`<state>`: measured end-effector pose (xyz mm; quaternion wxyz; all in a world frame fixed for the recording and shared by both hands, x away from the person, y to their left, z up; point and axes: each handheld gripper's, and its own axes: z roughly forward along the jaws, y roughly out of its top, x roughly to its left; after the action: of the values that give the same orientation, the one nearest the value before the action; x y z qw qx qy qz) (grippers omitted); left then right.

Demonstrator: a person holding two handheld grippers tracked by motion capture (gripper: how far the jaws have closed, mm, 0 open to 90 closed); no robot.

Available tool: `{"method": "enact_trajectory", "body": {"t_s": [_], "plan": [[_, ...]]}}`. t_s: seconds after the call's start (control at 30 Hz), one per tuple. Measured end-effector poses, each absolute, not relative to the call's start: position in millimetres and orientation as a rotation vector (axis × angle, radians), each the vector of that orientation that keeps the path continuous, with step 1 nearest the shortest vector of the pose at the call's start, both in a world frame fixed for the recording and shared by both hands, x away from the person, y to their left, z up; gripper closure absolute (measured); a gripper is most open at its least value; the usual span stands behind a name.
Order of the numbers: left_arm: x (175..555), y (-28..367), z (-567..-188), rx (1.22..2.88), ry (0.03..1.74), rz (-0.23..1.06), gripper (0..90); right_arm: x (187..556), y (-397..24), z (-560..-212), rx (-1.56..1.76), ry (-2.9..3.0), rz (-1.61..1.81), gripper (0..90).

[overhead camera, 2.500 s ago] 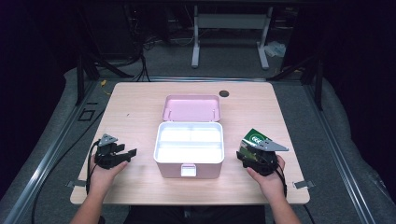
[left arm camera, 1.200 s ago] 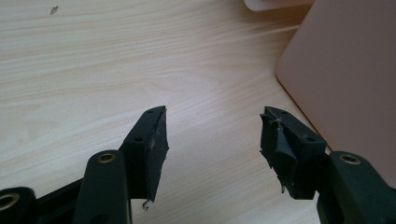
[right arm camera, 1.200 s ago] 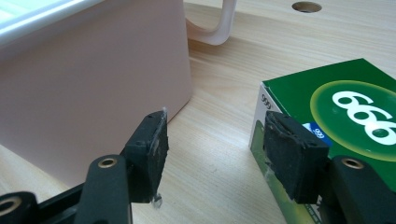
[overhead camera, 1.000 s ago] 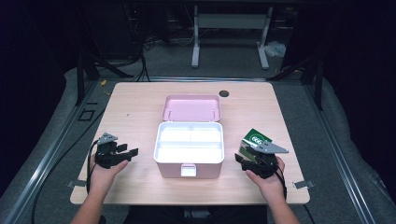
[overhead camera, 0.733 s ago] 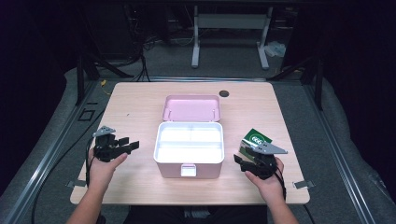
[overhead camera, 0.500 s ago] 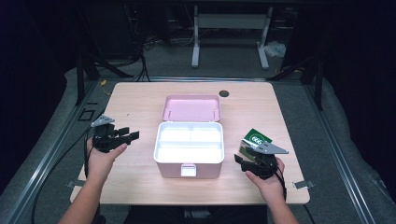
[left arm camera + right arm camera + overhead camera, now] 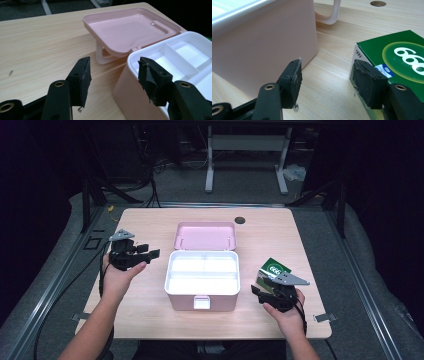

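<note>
Green box [image 7: 397, 57] lies flat near the table's [image 7: 150, 220] right edge, just beside the open pink case [image 7: 202, 280] at table centre; right tongs [image 7: 325, 80] are spread with one pad at the box's near corner, gripping nothing. Risk: closing from here catches only the corner, so the box skids or pivots away. Left tongs [image 7: 113, 80], spread and empty beside the case's left wall, may clip its rim.
</note>
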<state>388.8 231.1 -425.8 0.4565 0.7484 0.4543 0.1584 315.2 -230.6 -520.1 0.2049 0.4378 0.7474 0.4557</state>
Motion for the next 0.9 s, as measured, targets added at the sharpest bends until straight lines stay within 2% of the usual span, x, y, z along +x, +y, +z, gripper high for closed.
{"method": "enact_trajectory", "body": {"t_s": [0.43, 0.7, 0.77, 0.83, 0.9], "plan": [[400, 182, -416, 1.917, 1.018, 0.373, 43.3, 316, -233, -520, 1.226, 2.080, 1.283, 40.1], [403, 154, -412, 1.972, 0.947, 0.368, 48.1, 315, -234, -520, 1.240, 2.064, 1.293, 39.8], [404, 148, -410, 1.988, 0.926, 0.363, 50.2, 316, -234, -520, 1.242, 2.063, 1.294, 39.8], [405, 142, -408, 2.004, 0.899, 0.334, 56.7, 316, -234, -520, 1.245, 2.062, 1.297, 39.8], [405, 136, -407, 2.018, 0.882, 0.332, 57.6, 316, -234, -520, 1.245, 2.063, 1.297, 39.8]]}}
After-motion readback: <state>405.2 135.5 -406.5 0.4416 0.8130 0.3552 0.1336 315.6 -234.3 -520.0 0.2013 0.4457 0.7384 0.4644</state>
